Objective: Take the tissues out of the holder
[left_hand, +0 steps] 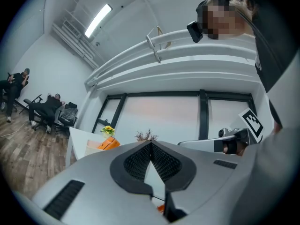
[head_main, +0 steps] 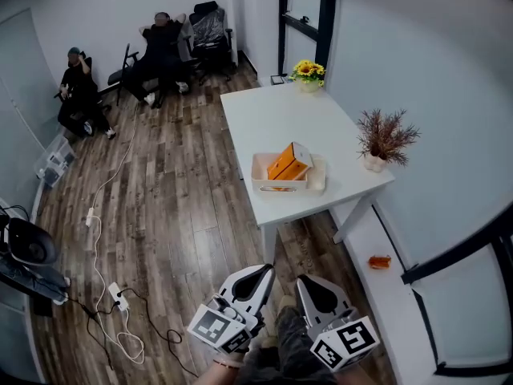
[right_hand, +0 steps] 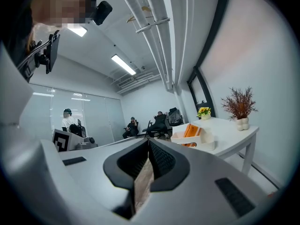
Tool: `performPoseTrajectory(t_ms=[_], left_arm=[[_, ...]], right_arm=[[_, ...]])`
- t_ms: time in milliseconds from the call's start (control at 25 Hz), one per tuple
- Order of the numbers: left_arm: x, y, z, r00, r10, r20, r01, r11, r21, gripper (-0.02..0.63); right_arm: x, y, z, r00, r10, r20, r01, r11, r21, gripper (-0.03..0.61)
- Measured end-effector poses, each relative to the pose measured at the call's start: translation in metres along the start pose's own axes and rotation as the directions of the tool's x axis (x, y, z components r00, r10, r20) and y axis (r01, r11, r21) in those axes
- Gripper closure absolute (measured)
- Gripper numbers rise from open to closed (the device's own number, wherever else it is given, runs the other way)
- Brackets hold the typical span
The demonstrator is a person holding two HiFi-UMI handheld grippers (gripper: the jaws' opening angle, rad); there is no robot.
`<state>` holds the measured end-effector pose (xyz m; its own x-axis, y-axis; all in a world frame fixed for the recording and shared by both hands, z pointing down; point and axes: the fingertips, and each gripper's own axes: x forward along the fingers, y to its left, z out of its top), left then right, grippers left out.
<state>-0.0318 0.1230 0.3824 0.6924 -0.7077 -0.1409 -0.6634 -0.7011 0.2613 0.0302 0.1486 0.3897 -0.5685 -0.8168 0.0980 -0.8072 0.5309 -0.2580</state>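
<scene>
Both grippers sit low and near, well short of the work. Left gripper point(left_hand: 151, 144): jaws closed tip to tip, nothing held. Right gripper point(right_hand: 149, 143): jaws likewise brought together, empty; only floor shows through the slit behind the tips.

Floor point(head_main: 176, 215): dark wood planks, with a white cable point(head_main: 100, 239) trailing at near left. A small orange item point(head_main: 378, 261) lies on the ledge at near right; its nature is not determinable.

Table point(head_main: 280, 119): white, smooth, mostly bare. The holder point(head_main: 268, 186), a white open tray, stands near its near edge. The tissues point(head_main: 287, 164) are orange packs standing tilted inside it, their upper edges above the rim. A pale object touches the holder's right side; unidentified.

Assessment: the packs are likely light, soft and compressible, with a wrapper that may be slick. The best purchase is the exposed upper edge, pinched across the thin dimension with moderate force. The holder looks light and may lift or slide on the smooth top; the other gripper should steady its rim. Both claws must open first.

A dried plant point(head_main: 386, 139) in a white pot stands at the table's right edge, apart from the holder. Sunflowers point(head_main: 309, 70) stand at the far end. Two persons point(head_main: 160, 50) sit on chairs at far left, well apart from the table.
</scene>
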Motion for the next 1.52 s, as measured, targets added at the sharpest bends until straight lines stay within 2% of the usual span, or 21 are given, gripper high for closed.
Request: performPoseTrajectory(t_ms=[360,840,1120,1320,1520], left_arm=[[0.036,0.046,0.004,1.0,0.019,0.008,-0.02,1.0,0.019,0.609],[0.097,0.102,0.007,0.999,0.044,0.018,-0.044,0.999,0.025,0.609],[0.124,0.124,-0.002,0.998,0.07,-0.003,-0.07,0.997,0.014,0.609],[0.127,0.131,-0.008,0.997,0.08,-0.012,-0.079,0.997,0.017,0.609],[0.135,0.134,-0.017,0.998,0.056,-0.04,-0.056,0.998,0.0,0.609]], right_arm=[[0.055,-0.034,0.006,1.0,0.03,0.0,-0.03,1.0,-0.007,0.572],[0.128,-0.076,0.02,0.996,0.073,-0.053,-0.074,0.997,-0.024,0.572],[0.153,-0.113,0.014,0.992,0.073,-0.1,-0.073,0.997,-0.002,0.572],[0.164,-0.128,0.014,0.993,0.036,-0.11,-0.035,0.999,0.006,0.571],[0.175,-0.128,0.01,0.988,0.073,-0.136,-0.072,0.997,0.012,0.571]])
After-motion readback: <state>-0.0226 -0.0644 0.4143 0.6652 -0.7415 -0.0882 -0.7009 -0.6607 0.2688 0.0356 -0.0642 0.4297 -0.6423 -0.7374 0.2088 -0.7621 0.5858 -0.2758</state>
